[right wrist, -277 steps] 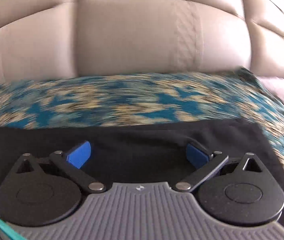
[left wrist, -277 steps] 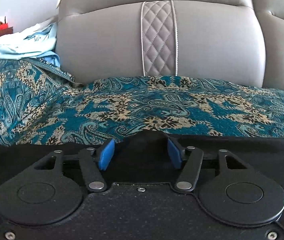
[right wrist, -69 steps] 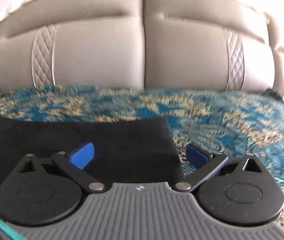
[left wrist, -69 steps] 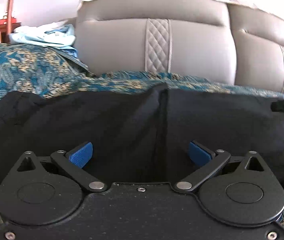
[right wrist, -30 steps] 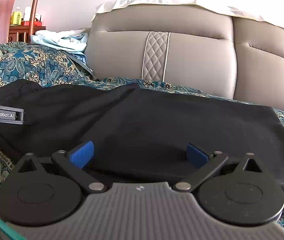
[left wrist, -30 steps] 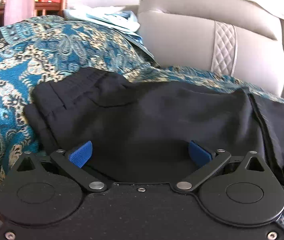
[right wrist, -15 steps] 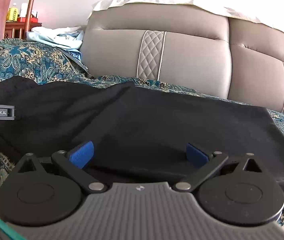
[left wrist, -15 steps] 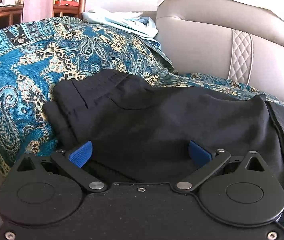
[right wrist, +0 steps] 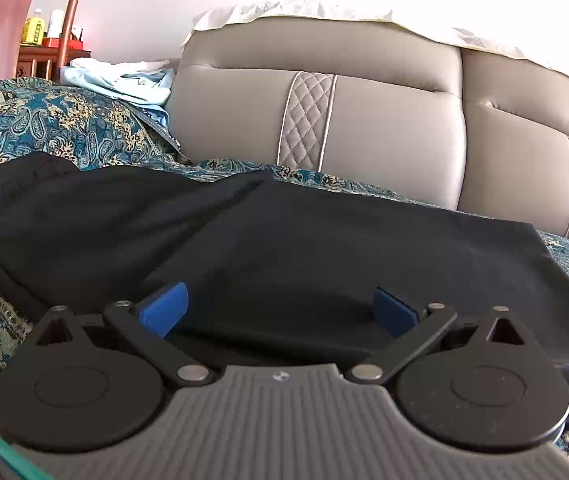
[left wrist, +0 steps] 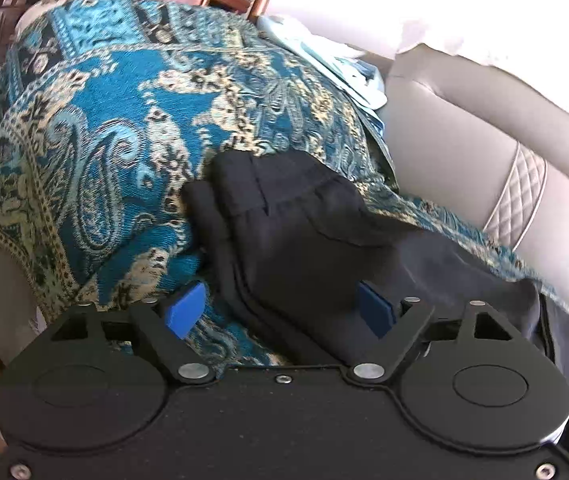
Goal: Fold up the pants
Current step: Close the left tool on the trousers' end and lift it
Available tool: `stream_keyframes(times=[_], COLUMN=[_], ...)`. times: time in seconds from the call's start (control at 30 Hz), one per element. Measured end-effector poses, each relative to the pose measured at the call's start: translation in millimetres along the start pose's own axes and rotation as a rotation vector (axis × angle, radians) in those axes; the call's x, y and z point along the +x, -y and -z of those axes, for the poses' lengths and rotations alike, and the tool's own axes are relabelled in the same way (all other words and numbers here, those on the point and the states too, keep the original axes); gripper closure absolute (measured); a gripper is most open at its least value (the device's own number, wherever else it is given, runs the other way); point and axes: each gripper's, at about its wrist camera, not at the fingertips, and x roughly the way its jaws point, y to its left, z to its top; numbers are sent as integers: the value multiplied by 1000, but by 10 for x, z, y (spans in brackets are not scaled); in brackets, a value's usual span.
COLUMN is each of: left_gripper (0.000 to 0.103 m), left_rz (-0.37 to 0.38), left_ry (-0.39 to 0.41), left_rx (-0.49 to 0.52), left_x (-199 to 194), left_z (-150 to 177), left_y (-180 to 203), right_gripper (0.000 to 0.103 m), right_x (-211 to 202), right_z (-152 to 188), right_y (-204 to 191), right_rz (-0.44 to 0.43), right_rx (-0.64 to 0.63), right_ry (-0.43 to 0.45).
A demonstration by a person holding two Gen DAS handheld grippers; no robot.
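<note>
Black pants lie lengthwise across the sofa seat, one layer folded over another. Their waistband end rests bunched against the patterned armrest in the left wrist view. My left gripper is tilted over that end and its jaws are closing. The pants' thick edge lies between them: the right pad is at the black cloth, the left pad is still over the patterned cover, apart from the pants. My right gripper stands open low over the near edge of the pants, with cloth under and between its fingers.
A teal paisley throw covers the seat and armrest. The grey leather backrest rises behind. Light blue clothes are piled on the armrest. A wooden shelf with bottles stands at far left.
The left gripper has slid left towards the waistband end and rolled, so its view now tilts. Its pads stand closer together. The right gripper has stayed put.
</note>
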Motion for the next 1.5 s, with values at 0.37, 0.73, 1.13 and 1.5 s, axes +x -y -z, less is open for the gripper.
stream_keyframes(times=[0.37,0.73,1.13,1.5], left_gripper=[29,40,73,76], left_rz=[68,94,74,69], left_ry=[-21,1,-28,-18], left_rx=[-153,-190,-230,-224], left_x=[384,645,765,1086], left_z=[-285,-370,-383,-544], left_y=[-263,-329,-381,-246], right_gripper=[0,0,0,0], right_x=[-1,-1,-6,-7], right_z=[0,5,10,12], right_y=[30,25,11,11], right_rz=[-8,-7,-5,-3], right_rx=[11,11,10,10], right_ry=[-2,-2,2,3])
